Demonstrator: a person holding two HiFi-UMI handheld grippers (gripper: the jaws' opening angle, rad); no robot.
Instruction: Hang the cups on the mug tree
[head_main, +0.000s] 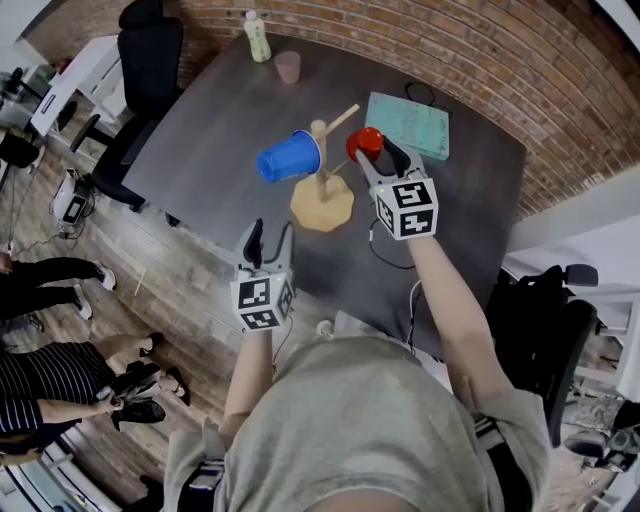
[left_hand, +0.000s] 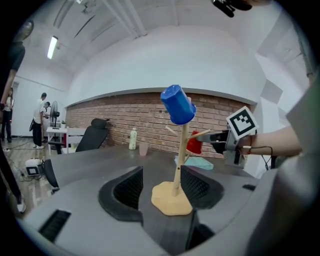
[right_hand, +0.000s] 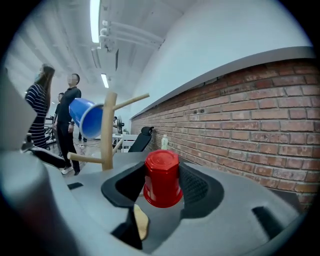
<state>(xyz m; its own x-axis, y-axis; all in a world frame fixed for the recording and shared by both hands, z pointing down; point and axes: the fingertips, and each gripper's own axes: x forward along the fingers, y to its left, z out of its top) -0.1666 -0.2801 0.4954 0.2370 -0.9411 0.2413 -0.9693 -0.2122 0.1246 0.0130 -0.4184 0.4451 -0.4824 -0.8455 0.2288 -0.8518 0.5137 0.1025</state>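
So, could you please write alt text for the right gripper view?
The right gripper holds a red cup, closed end up, between its jaws. At left, a blue cup hangs on the mug tree; brick wall at right.

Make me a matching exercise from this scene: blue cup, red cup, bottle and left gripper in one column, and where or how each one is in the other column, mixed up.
Things:
1. blue cup
2. red cup
3. bottle
4. left gripper

Place or state:
A. standing at the far edge of the table
B. open, holding nothing
C. hung on the mug tree
D. gripped in the right gripper

Pairs: 1-C, 2-D, 3-A, 4-B
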